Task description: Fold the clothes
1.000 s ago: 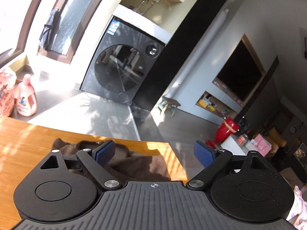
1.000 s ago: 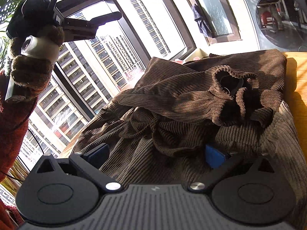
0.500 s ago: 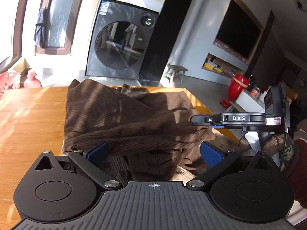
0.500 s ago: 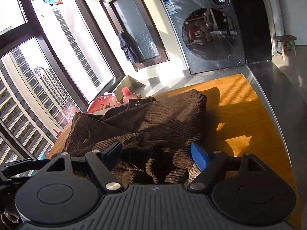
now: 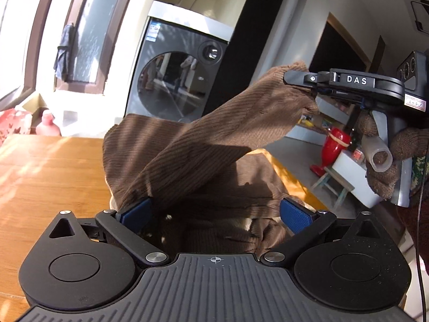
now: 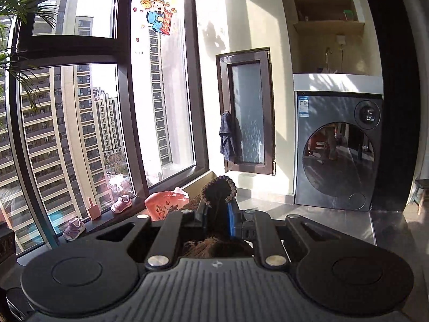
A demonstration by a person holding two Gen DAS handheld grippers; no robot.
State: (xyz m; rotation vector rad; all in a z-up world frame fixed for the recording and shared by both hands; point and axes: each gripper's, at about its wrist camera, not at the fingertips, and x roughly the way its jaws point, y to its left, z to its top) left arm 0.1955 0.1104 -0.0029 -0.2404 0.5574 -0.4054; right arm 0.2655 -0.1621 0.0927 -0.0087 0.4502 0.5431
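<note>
Right wrist: tongs [image 6: 218, 214] pinching brown sweater [image 6: 218, 190].

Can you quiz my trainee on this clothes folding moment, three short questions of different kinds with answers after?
1. True or false: the right gripper is shut on the brown sweater.
2. Multiple choice: the left gripper is A) clamped on a sleeve, B) open with sweater fabric between its fingers, C) out of view.
3. Fill in: the rest of the sweater lies on the ______ table.

Key: 1 true, it pinches the raised sleeve end; 2 B; 3 wooden.
</note>
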